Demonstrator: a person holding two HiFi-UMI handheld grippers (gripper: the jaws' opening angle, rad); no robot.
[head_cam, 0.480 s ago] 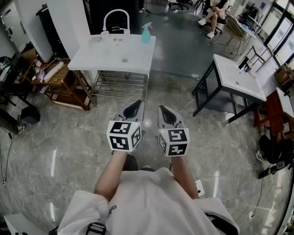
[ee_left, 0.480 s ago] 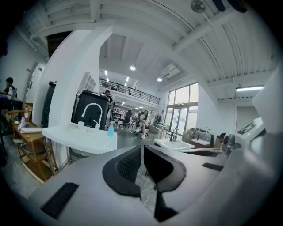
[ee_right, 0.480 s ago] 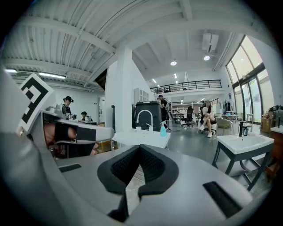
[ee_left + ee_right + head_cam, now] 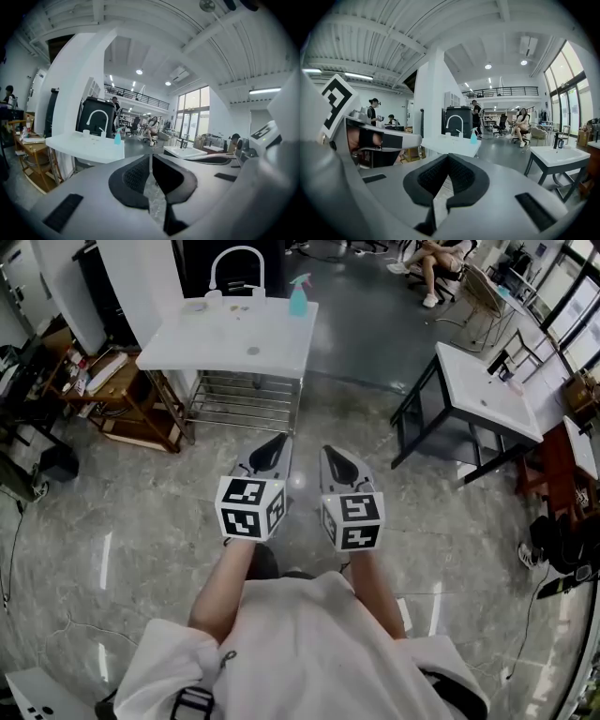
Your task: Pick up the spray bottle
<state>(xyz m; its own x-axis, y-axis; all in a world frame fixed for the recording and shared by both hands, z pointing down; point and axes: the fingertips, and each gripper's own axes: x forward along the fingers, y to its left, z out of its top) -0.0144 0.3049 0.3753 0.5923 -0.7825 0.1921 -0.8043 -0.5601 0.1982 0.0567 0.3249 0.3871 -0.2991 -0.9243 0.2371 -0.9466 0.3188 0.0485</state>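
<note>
the person stood on a glossy grey floor (image 4: 141,521) with both tools held side by side in front of the body, well apart from the task's thing. the left gripper (image 4: 278,442) had its jaws pressed together at the tips, nothing between them; in the left gripper view only floor showed through the slit behind the touching pads. the right gripper (image 4: 330,454), just beside it at its 3 o'clock, was likewise closed tip to tip on nothing, as the right gripper view showed. the spray bottle (image 4: 298,298), pale teal, stood upright at 12 o'clock from the grippers in the head view, far ahead, on the far right corner of a white sink table (image 4: 234,338). in the left gripper view the bottle (image 4: 117,137) sat at about 11 o'clock above the jaw tips, and in the right gripper view (image 4: 474,137) at about 1 o'clock above them. a wire rack (image 4: 246,404) lay under the table top. a second white table (image 4: 487,395) on black legs stood at 2 o'clock, a cluttered wooden shelf (image 4: 122,390) at 10 o'clock, and a seated person (image 4: 436,259) far off at 1 o'clock.
</note>
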